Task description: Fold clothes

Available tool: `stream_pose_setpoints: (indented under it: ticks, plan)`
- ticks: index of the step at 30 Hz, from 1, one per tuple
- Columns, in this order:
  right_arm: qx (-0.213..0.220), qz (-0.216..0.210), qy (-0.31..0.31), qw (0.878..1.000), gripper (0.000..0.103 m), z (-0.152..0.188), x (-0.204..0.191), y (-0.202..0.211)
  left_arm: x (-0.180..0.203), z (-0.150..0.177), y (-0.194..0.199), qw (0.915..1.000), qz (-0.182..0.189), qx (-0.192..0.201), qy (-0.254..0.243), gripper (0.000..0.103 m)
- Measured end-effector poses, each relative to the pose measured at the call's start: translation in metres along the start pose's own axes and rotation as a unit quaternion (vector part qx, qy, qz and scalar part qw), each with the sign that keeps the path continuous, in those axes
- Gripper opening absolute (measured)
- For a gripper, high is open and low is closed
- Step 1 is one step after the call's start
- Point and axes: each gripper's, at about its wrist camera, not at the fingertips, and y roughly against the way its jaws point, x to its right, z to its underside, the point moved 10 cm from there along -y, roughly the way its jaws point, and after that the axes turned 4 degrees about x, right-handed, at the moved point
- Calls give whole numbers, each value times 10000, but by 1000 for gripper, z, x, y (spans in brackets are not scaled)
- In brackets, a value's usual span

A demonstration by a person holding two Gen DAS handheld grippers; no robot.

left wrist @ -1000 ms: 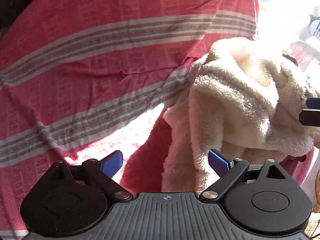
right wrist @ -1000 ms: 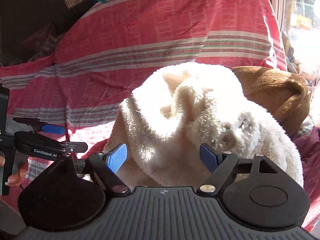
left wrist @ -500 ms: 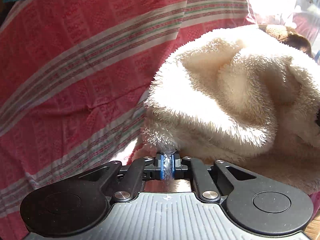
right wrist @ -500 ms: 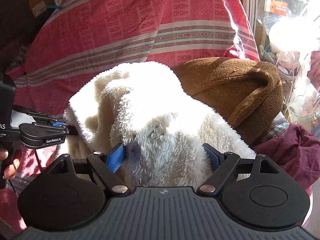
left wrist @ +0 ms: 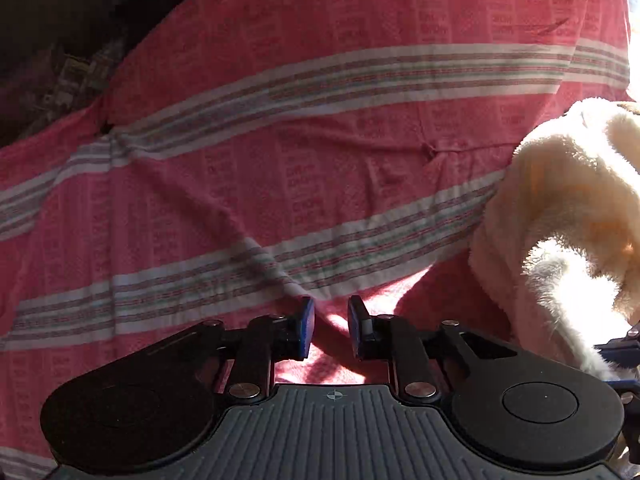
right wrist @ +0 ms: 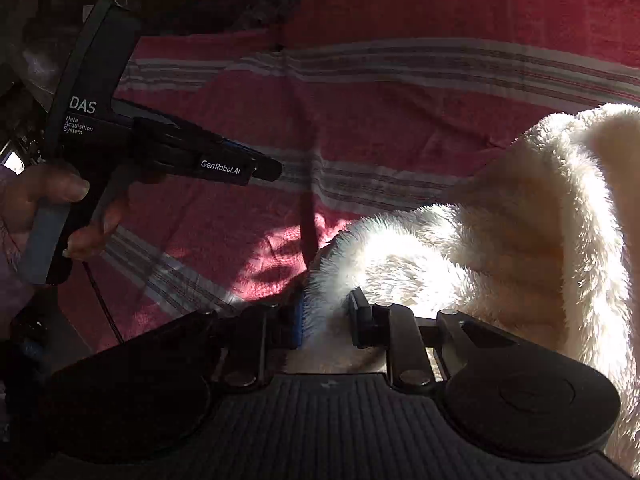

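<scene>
A cream fleece garment (left wrist: 560,200) lies bunched on a red striped cloth (left wrist: 280,160), at the right of the left wrist view. My left gripper (left wrist: 330,312) hovers over the bare cloth to the garment's left. Its jaws are opening and nothing is between them. In the right wrist view the fleece (right wrist: 520,240) fills the right side. There my right gripper (right wrist: 326,308) is closing, and a fluffy edge of the fleece is pinched between its blue pads. The left gripper (right wrist: 272,170) shows side-on at upper left, held by a hand (right wrist: 60,196).
The red striped cloth (right wrist: 400,120) covers the whole work surface, with creases and a sunlit patch near the grippers. Dark clutter sits beyond its far left edge (left wrist: 60,60). A blue part of the right gripper (left wrist: 616,350) peeks in at the right edge.
My left gripper let go of the fleece edge, parted its jaws and swung left over the cloth. My right gripper closed on the fleece. The brown knit has left the right view.
</scene>
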Motion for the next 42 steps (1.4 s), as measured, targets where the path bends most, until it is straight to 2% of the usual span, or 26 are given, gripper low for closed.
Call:
stream_pose_setpoints:
  ticks: [1,2,4,7,8,10,11,12,14,17,18,20,22,24,25,26,27,30,33,35,38,40,41,42]
  plan:
    - [-122,-172,130,9997,16,5,-23,-15,-8,4,5,10000,-11,60,-44,52]
    - [-244,-344,260,9988,11,9,-47,-30,-16,7,11,9999,-21,122,-89,60]
    - [-468,-652,519,9954,7,19,-91,-59,-26,13,19,9995,43,217,-241,65]
    - [-419,-459,884,9941,10,24,-121,-75,-24,15,22,9983,229,262,-465,71]
    - [-317,-285,747,9963,14,21,-114,-70,-21,16,23,9977,295,288,-542,75]
    - [-70,173,375,9991,32,14,-86,-52,-3,18,20,9956,443,376,-734,80]
    - [110,522,213,9983,50,14,-66,-31,6,18,18,9945,509,416,-817,82]
    - [291,871,52,9958,62,14,-45,-9,15,17,18,9930,602,447,-909,84]
    - [650,1562,-272,9852,70,14,-3,36,40,14,18,9896,847,492,-1056,85]
    - [1042,2529,-646,9597,87,20,54,102,76,5,21,9841,1218,565,-1165,90]
    - [1087,2797,-709,9513,87,24,70,121,89,1,23,9818,1350,578,-1207,91]
    - [1031,3082,-831,9421,87,37,95,138,112,-5,26,9771,1562,559,-1334,92]
    - [880,3187,-855,9399,88,49,111,138,139,-9,28,9723,1733,496,-1490,94]
    - [700,3285,-857,9380,88,59,122,130,159,-13,28,9698,1804,413,-1588,95]
    - [689,3172,-899,9416,87,60,122,125,167,-14,28,9689,1846,353,-1609,95]
    - [686,2887,-966,9501,71,60,116,117,174,-14,29,9677,1929,278,-1602,95]
    - [645,2601,-993,9583,46,60,108,108,180,-14,30,9662,2023,199,-1587,95]
    - [453,2052,-825,9742,18,59,74,76,193,-14,33,9620,2317,-29,-1446,96]
    - [507,1739,-611,9816,18,54,44,48,198,-12,37,9573,2589,-203,-1271,96]
    - [654,1523,-561,9846,18,48,29,38,198,-9,33,9588,2491,-266,-1339,99]
    - [719,1127,-504,9897,18,42,7,27,195,-2,19,9661,2066,-373,-1505,99]
    - [706,895,-417,9926,18,39,-6,21,187,3,6,9706,1826,-439,-1503,91]
    - [704,801,-398,9935,18,38,-10,20,181,5,-1,9724,1747,-481,-1469,67]
    - [697,688,-374,9945,18,35,-15,18,174,7,-8,9741,1668,-524,-1434,21]
